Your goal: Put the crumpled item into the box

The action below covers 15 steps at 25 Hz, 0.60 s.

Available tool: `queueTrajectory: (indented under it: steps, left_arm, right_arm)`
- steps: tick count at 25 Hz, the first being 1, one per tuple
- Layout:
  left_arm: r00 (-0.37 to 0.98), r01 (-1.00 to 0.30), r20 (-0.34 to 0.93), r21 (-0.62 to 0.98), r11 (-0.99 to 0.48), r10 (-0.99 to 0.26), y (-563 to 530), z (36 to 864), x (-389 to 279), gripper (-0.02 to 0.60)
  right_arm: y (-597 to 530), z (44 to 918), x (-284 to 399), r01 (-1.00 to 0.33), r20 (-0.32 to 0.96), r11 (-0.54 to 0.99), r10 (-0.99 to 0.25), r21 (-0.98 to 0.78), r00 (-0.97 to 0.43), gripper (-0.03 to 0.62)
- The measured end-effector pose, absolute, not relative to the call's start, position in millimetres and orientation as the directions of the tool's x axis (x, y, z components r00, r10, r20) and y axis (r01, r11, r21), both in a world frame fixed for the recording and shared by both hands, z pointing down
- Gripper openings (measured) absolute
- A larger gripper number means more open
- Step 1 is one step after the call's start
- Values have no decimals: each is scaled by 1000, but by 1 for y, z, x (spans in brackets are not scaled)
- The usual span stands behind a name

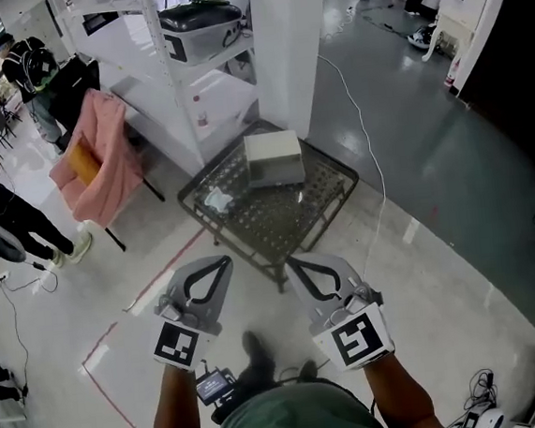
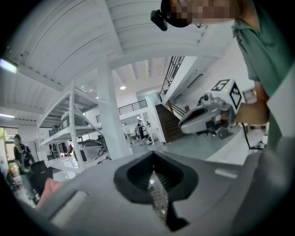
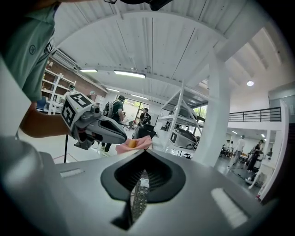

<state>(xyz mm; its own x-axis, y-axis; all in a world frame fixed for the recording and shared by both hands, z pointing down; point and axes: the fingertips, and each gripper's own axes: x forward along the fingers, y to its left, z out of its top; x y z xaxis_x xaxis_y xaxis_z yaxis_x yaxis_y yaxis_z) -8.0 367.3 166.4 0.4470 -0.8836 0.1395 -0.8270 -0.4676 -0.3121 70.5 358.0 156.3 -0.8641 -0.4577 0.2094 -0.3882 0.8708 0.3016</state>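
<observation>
Grey left gripper [image 1: 223,260] and right gripper [image 1: 291,262], both closed and empty, point side by side toward the table [image 1: 277,219].

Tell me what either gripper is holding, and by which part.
Nothing. The left gripper and the right gripper are both shut and empty. The crumpled item lies on the table.

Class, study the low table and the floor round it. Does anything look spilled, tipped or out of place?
Nothing is spilled or tipped. The box sits upright on the table, the crumpled item apart beside it. Only a loose white cable trails across the floor.
</observation>
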Motion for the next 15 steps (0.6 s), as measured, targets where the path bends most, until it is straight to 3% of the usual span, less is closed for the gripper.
queueTrajectory:
  steps: [15]
  left_arm:
    - [534,-796,99,-275,-539,-840,281,165,-129,3]
  right_arm:
    - [285,153,-47,-462,235,826,-543,322,-806,3]
